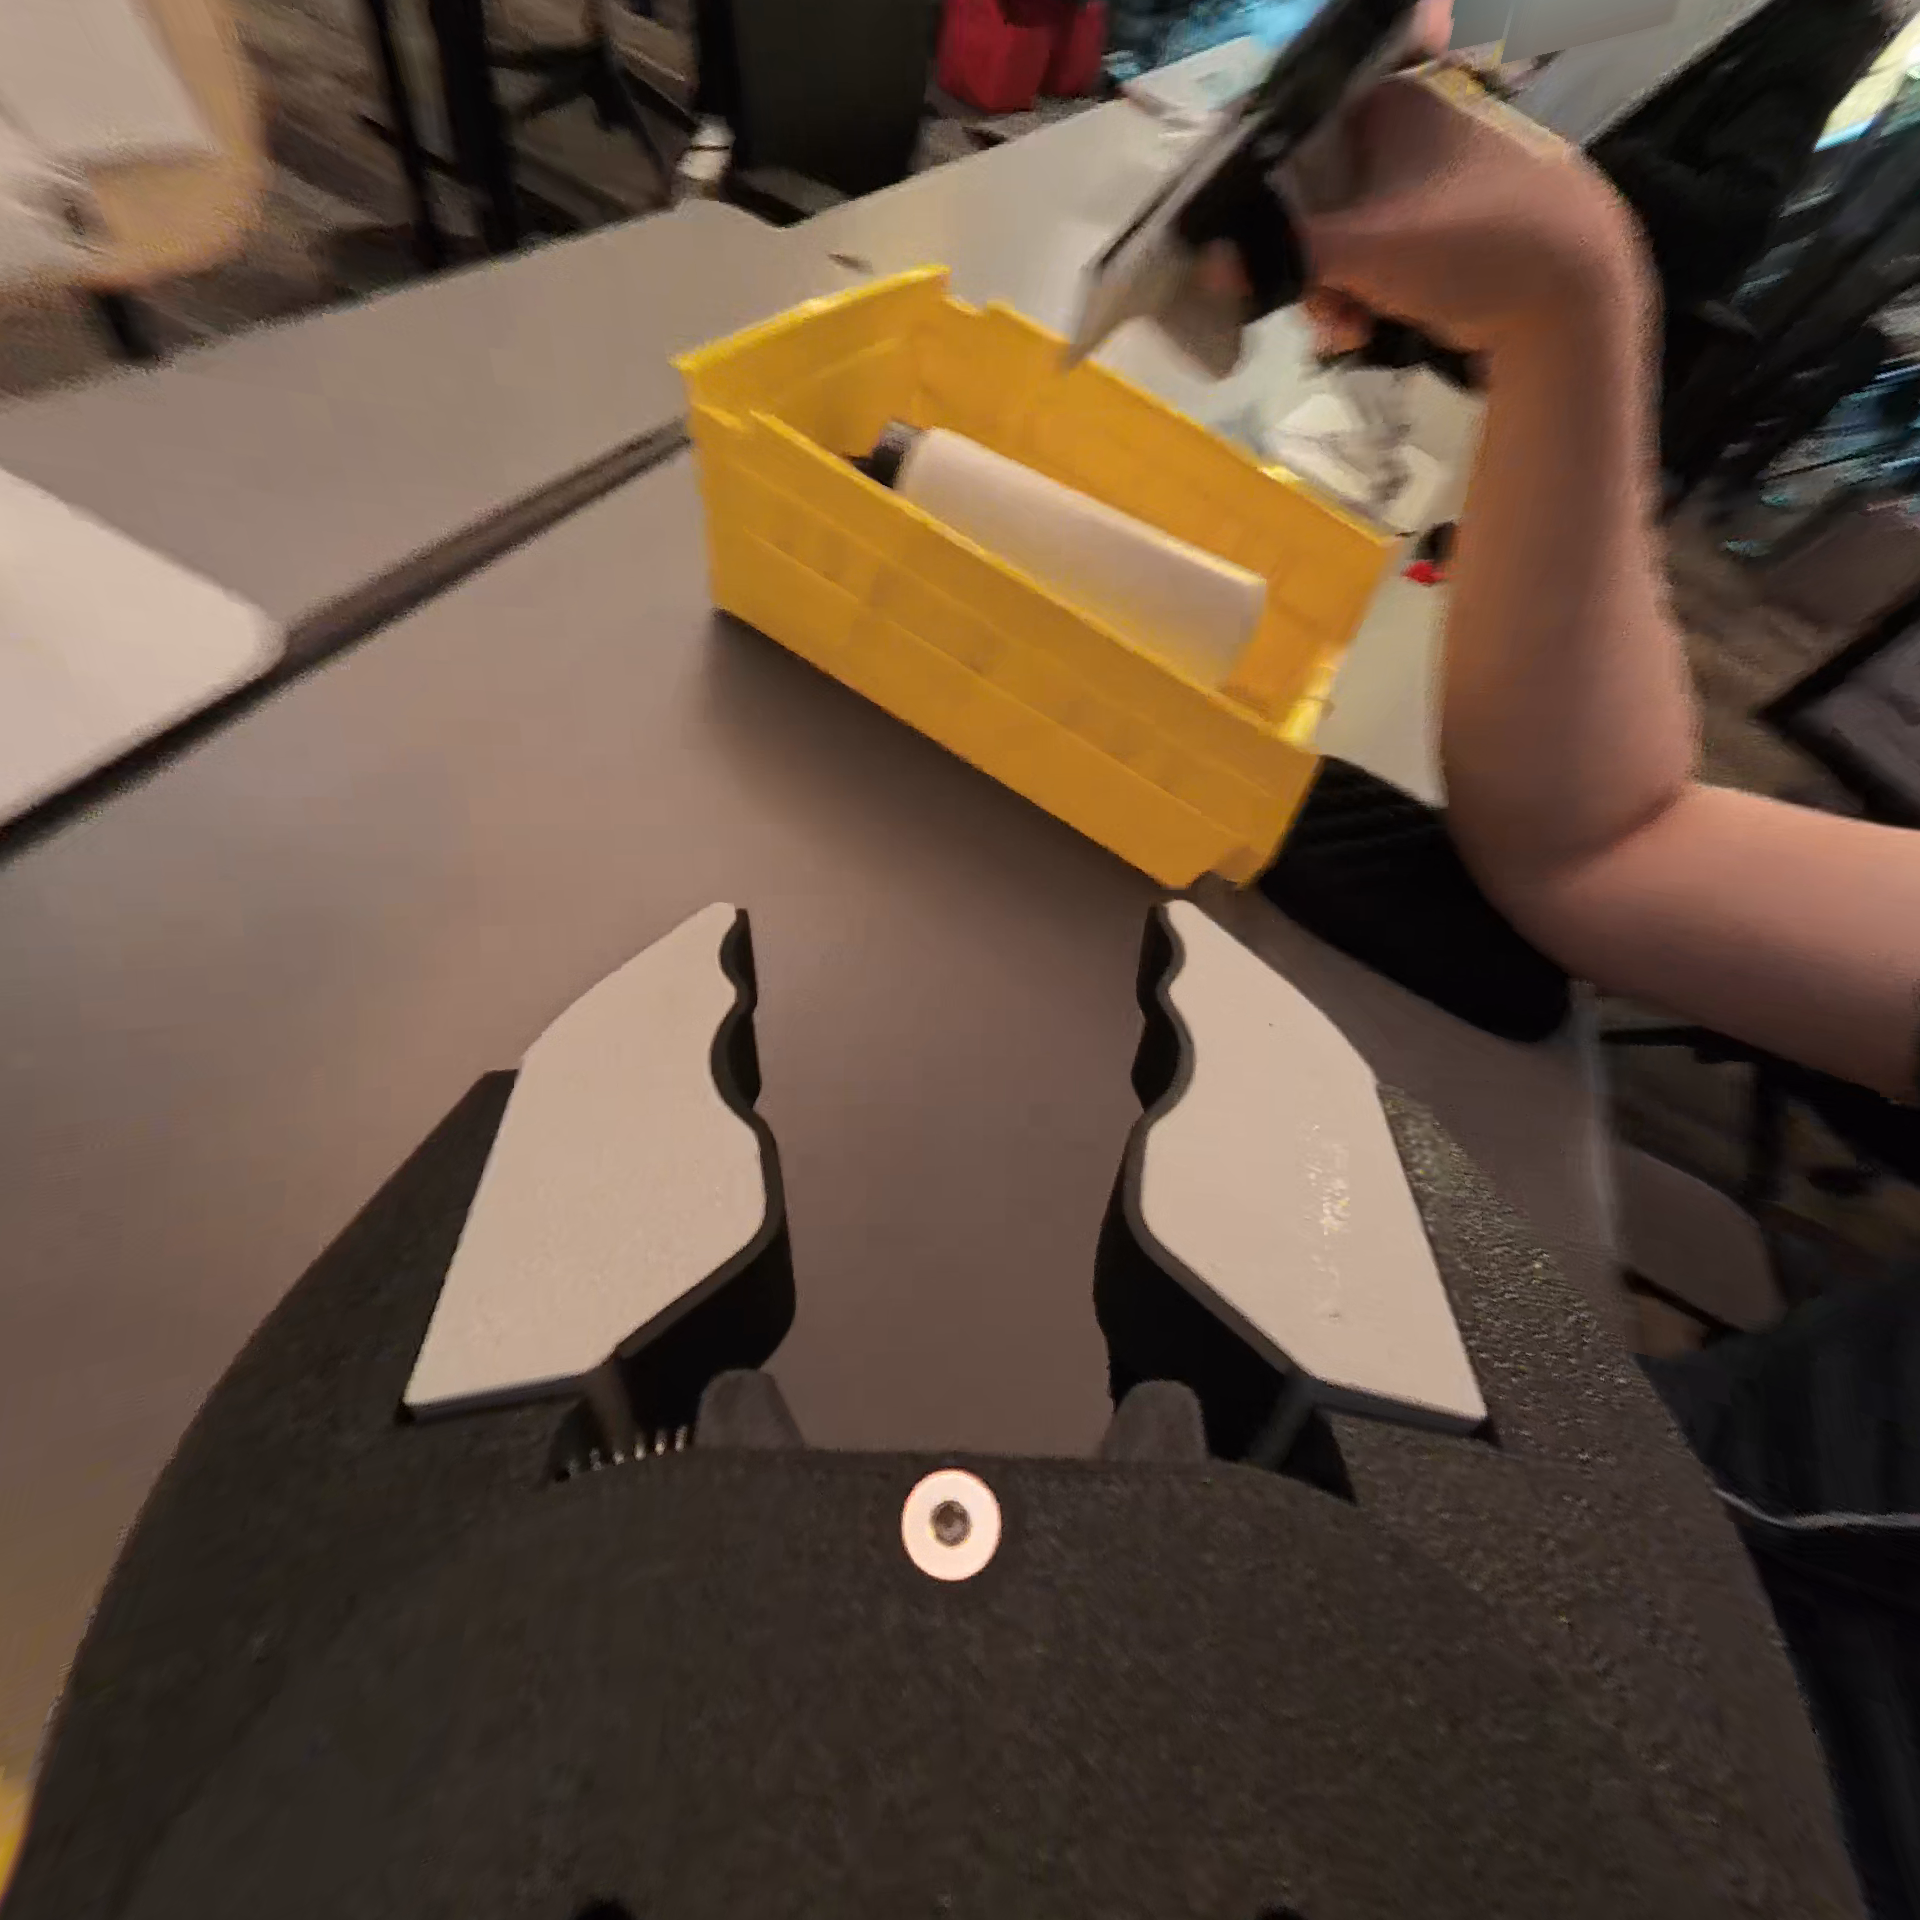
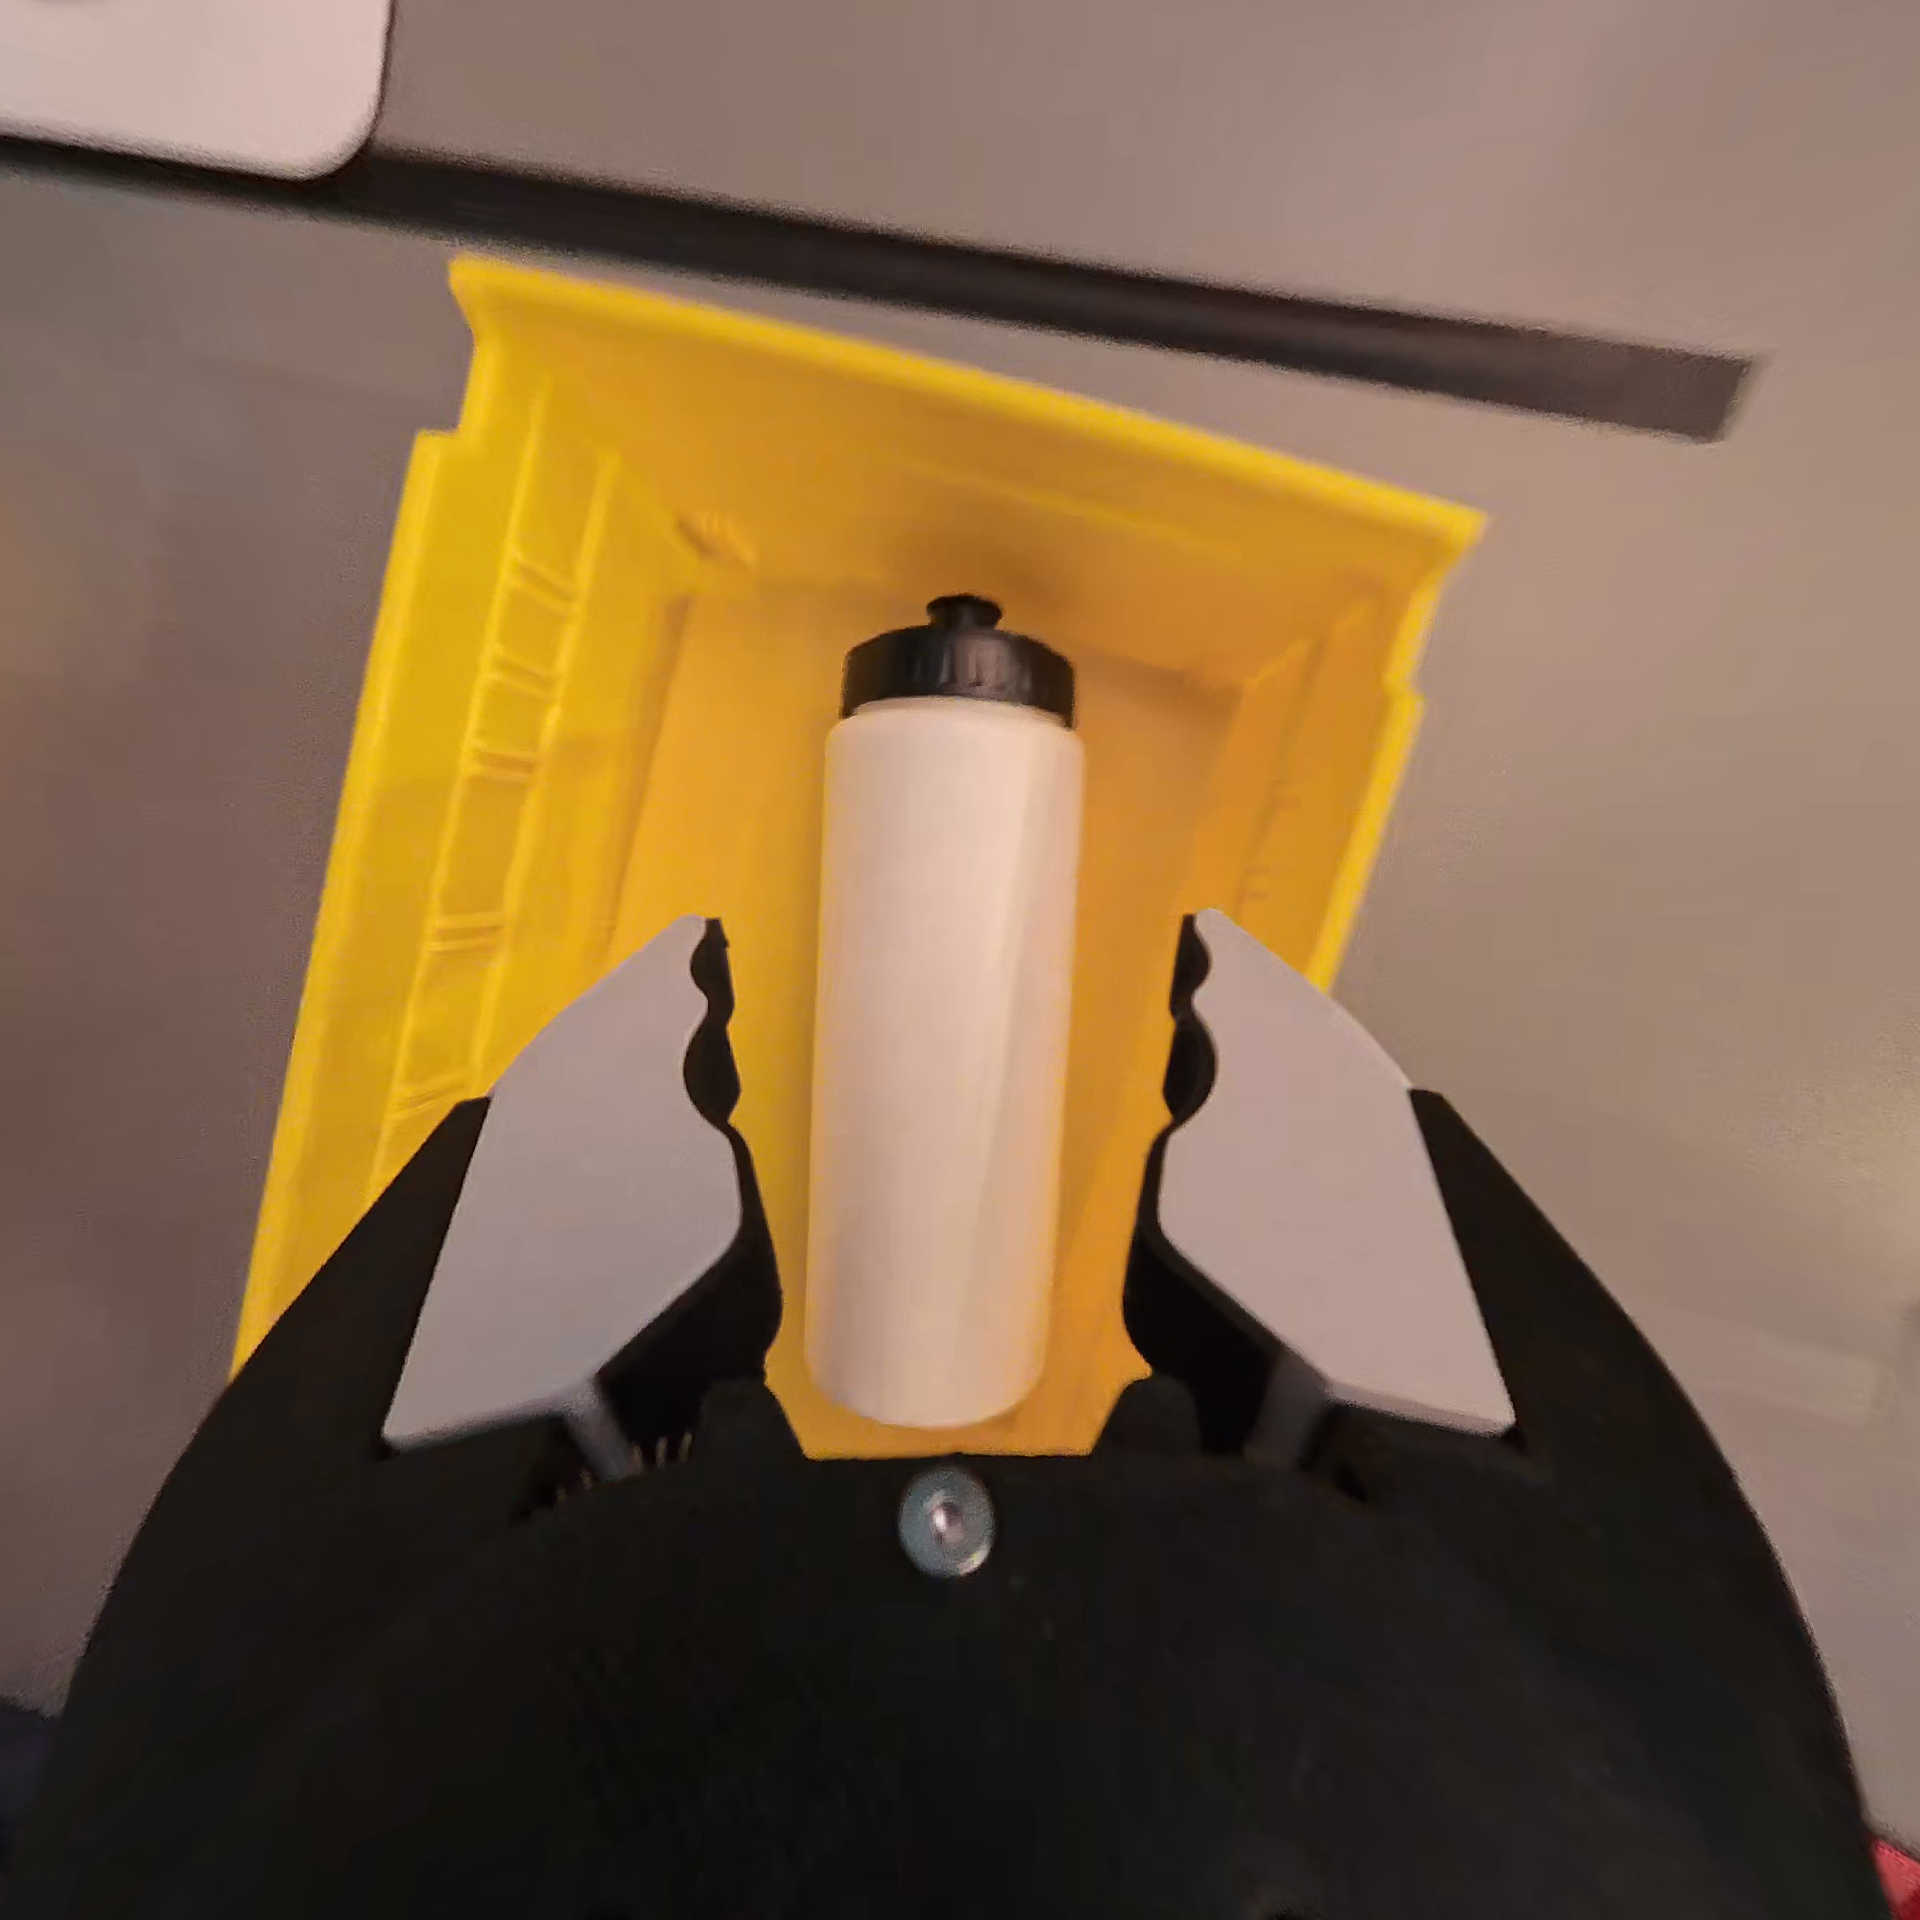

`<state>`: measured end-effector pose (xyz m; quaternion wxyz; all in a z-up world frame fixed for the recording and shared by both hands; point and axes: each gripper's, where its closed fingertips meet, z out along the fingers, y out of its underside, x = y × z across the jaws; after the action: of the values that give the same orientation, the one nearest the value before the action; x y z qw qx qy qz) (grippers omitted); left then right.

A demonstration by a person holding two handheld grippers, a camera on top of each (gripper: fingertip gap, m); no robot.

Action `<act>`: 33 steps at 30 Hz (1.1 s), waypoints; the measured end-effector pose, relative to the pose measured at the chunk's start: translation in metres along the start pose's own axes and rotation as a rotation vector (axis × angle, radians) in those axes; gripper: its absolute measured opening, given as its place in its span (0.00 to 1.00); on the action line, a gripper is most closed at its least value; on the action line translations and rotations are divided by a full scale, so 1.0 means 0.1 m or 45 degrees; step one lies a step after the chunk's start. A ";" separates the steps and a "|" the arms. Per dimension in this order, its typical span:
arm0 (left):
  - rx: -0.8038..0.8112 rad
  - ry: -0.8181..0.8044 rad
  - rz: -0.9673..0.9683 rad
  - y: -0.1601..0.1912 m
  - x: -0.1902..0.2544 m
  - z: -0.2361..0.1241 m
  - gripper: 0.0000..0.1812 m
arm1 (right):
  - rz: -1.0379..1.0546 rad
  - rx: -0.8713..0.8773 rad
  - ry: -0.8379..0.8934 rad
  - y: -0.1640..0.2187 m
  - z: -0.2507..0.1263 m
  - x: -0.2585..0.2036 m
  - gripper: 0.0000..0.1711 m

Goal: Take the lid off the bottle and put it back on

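A white bottle point(image 2: 940, 1049) with a black lid point(image 2: 958, 670) lies on its side in a yellow bin point(image 2: 540, 727). My right gripper point(image 2: 948, 935) is open and hangs above the bin, its fingers on either side of the bottle's body, not touching it. In the left wrist view the bottle point(image 1: 1081, 540) shows in the bin point(image 1: 997, 686), its lid point(image 1: 891, 449) at the far end. My left gripper point(image 1: 945, 925) is open and empty over the dark table, short of the bin. The right gripper point(image 1: 1195, 249) shows blurred above the bin, held by a hand.
The bin stands on a dark grey table point(image 1: 416, 831) with a seam point(image 2: 1039, 281) behind it. A light flat object point(image 1: 94, 644) lies at the left. A person's arm point(image 1: 1558, 665) reaches over the table's right side. Chairs and clutter stand beyond the table.
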<state>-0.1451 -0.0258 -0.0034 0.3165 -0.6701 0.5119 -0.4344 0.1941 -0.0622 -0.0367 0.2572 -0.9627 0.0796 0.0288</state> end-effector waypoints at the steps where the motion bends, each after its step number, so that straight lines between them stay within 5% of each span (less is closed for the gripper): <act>1: -0.022 -0.123 0.031 -0.02 -0.15 -0.13 0.39 | 0.027 0.043 0.017 0.00 -0.11 0.08 0.48; 7: -0.002 -0.717 -0.035 -0.15 -0.93 -1.24 0.35 | 0.219 -0.150 0.078 0.53 -0.19 0.59 0.45; 16: -0.331 -1.305 -0.492 0.82 -1.79 -2.82 0.38 | 0.339 -0.497 -0.040 1.21 0.13 0.57 0.24; 21: -0.507 -1.281 -0.654 1.31 -1.95 -2.94 0.37 | 0.403 -0.528 -0.127 1.30 0.29 0.39 0.08; 33: -0.545 -1.162 -0.688 1.43 -1.97 -2.84 0.32 | 0.284 -0.571 -0.038 1.33 0.34 0.48 0.03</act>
<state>-0.4804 0.1302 -0.0590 0.2405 -0.9461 0.2104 -0.0534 0.2187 -0.1655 -0.1361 0.0335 -0.9804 0.1729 0.0882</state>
